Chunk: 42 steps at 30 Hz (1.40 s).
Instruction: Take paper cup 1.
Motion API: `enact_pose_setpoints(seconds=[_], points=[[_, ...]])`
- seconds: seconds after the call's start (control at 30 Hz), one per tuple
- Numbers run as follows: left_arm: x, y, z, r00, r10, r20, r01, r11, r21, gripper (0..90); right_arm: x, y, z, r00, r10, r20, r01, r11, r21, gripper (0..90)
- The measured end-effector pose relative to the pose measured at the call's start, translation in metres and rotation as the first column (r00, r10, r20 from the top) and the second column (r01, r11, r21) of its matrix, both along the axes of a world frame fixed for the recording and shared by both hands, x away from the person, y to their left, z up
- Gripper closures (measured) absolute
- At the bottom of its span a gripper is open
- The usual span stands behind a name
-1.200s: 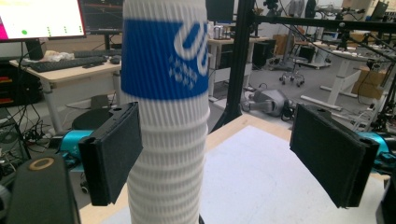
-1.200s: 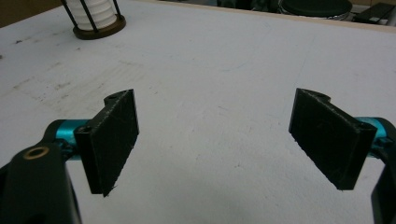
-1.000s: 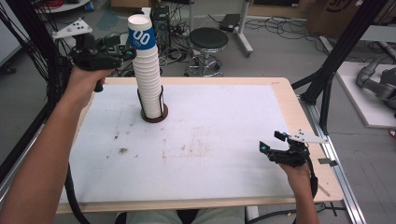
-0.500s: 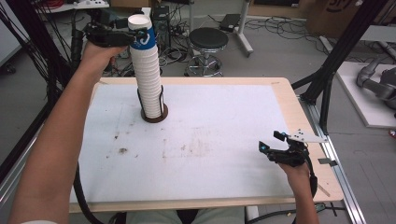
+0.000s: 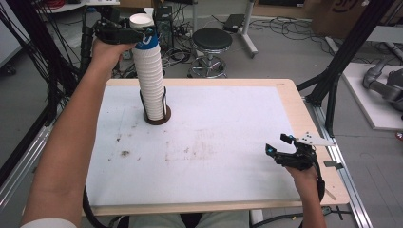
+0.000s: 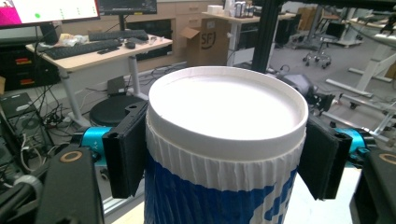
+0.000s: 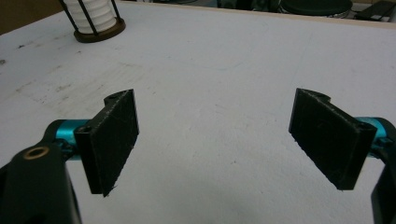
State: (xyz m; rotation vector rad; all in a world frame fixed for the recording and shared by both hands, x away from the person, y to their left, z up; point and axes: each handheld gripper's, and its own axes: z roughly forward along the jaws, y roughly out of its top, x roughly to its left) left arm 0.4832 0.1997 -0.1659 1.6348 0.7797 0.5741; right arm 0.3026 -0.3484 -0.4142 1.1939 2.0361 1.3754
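Observation:
A tall stack of white paper cups [image 5: 151, 80] stands in a black wire holder with a round brown base [image 5: 157, 116] at the table's back left. The top cup [image 5: 142, 35], white with blue print, has a ribbed wall and a rolled rim [image 6: 224, 140]. My left gripper [image 5: 135, 34] is at the top of the stack; its jaws have just been closing, and both black pads [image 6: 126, 154] now press on that cup's sides. My right gripper [image 5: 277, 143] hovers low over the table's front right, open, with nothing between its pads [image 7: 114, 140].
The white table top [image 5: 228, 123] has a wooden border and some dark smudges at the left. A black stool [image 5: 212, 40] and cables lie on the floor beyond the far edge. Black frame posts [image 5: 342, 61] rise at the right. The cup holder [image 7: 95, 30] lies far ahead of my right gripper.
My left hand rose and moved right, from beside the stack to its top, and the jaws closed on the top cup. The right hand stayed still.

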Motion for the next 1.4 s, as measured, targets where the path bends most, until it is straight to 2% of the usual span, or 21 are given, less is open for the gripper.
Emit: enact_pose_setpoints(seconds=[0.1, 0.17, 0.33, 0.6, 0.77, 0.93, 1.13, 1.27, 1.4], points=[[-0.001, 0.001, 0.006, 0.9999, -0.008, 0.007, 0.008, 1.0000, -0.002, 28.1, 0.001, 0.001, 0.000, 1.0000, 0.001, 0.001, -0.001, 1.000, 0.001, 16.2], [-0.004, 0.002, 0.012, 0.9997, -0.006, 0.022, 0.006, 0.9998, -0.019, 28.4, 0.001, 0.002, 0.000, 1.0000, 0.005, 0.000, -0.005, 1.000, -0.003, 16.2], [-0.011, 0.006, 0.033, 0.9982, 0.002, 0.060, 0.000, 0.9995, -0.033, 28.6, 0.002, 0.003, 0.000, 1.0000, 0.008, 0.002, -0.008, 1.000, -0.002, 16.2], [-0.025, 0.020, 0.067, 0.9948, 0.004, 0.102, 0.005, 0.9960, -0.089, 28.7, 0.001, 0.003, 0.000, 1.0000, 0.005, -0.004, -0.005, 1.000, 0.000, 16.2], [-0.040, 0.035, 0.078, 0.9927, 0.003, 0.121, 0.006, 0.9969, -0.078, 28.7, 0.000, 0.002, 0.000, 1.0000, 0.005, -0.003, -0.005, 1.000, -0.001, 16.2], [-0.056, 0.049, 0.080, 0.9897, -0.015, 0.142, 0.025, 0.9968, -0.076, 28.8, 0.000, 0.003, 0.000, 1.0000, 0.008, 0.000, -0.008, 1.000, 0.000, 16.2], [-0.080, 0.055, 0.074, 0.9828, -0.081, 0.166, 0.091, 0.9946, -0.051, 28.8, 0.000, 0.006, 0.001, 1.0000, 0.009, -0.001, -0.009, 1.000, 0.001, 16.2], [-0.097, 0.053, 0.061, 0.9751, -0.138, 0.174, 0.146, 0.9885, -0.037, 28.8, 0.001, 0.008, 0.001, 0.9999, 0.016, 0.000, -0.016, 1.000, 0.003, 16.2], [-0.110, 0.045, 0.037, 0.9604, -0.214, 0.178, 0.222, 0.9748, -0.023, 28.8, 0.000, 0.011, 0.001, 0.9996, 0.028, 0.001, -0.028, 1.000, -0.001, 16.2]])
